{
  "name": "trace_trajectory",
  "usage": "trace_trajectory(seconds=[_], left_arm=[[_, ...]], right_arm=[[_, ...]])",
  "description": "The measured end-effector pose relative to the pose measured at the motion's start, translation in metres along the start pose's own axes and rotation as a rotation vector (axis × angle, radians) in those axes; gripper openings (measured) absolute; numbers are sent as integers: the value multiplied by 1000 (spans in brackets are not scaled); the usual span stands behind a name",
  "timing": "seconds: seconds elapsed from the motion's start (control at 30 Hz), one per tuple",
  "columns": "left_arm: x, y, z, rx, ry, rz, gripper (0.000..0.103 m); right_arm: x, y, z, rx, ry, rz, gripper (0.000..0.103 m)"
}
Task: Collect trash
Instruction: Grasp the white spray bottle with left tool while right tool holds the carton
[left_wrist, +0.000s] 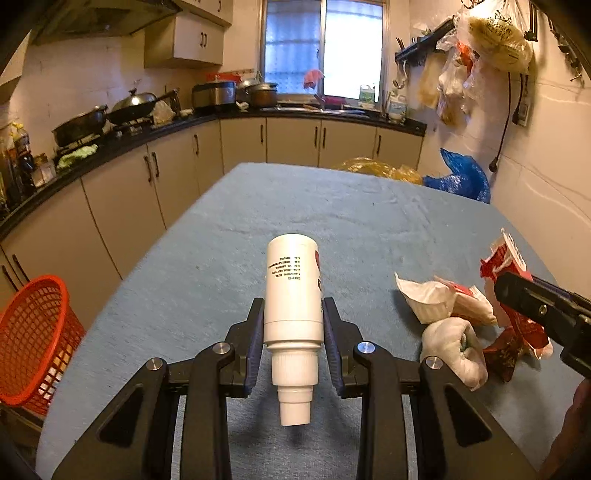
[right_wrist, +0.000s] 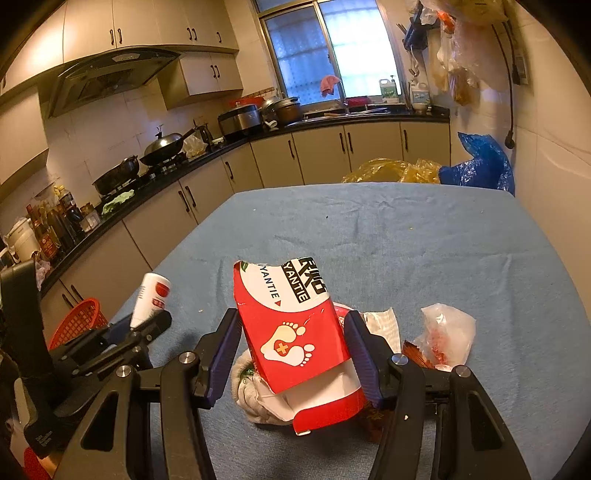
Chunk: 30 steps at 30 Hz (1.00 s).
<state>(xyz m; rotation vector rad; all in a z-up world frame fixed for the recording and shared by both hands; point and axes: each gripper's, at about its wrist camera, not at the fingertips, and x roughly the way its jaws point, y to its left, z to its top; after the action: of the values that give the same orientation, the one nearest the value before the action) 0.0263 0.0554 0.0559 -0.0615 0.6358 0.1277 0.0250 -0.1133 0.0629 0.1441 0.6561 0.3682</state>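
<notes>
My left gripper (left_wrist: 293, 314) is shut on a white plastic bottle (left_wrist: 293, 291), held off the blue table cover (left_wrist: 295, 214) with its capped end toward the camera. The right wrist view shows the same bottle (right_wrist: 151, 299) at the left, in the left gripper (right_wrist: 147, 321). My right gripper (right_wrist: 291, 328) is shut on a torn red and white carton (right_wrist: 288, 325), tilted up above a heap of trash. That heap holds crumpled white paper (left_wrist: 428, 299), a white wad (left_wrist: 454, 347) and a clear plastic wrapper (right_wrist: 447, 332). The right gripper (left_wrist: 517, 295) with its carton (left_wrist: 506, 258) shows at the right edge.
An orange mesh basket (left_wrist: 33, 339) stands off the table's left side, below its edge. Yellow (left_wrist: 376, 170) and blue (left_wrist: 461, 177) plastic bags lie past the far edge. Kitchen counters with pans run along the left and back walls.
</notes>
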Motion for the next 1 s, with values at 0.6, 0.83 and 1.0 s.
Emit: trace_trajectory(seconds=[0.6,0.83,1.0], left_arm=[[-9,-1,2,9,-52,79,29],[-9,-3,2,9,-56,85,29],[-10,-3,2,9,-57,86,29]], right_arm=[[5,10,-4,-25,5,-12,62],[4,10,-4,-25,2,-10,62],[3,9,-4,-25,-1,-10,62]])
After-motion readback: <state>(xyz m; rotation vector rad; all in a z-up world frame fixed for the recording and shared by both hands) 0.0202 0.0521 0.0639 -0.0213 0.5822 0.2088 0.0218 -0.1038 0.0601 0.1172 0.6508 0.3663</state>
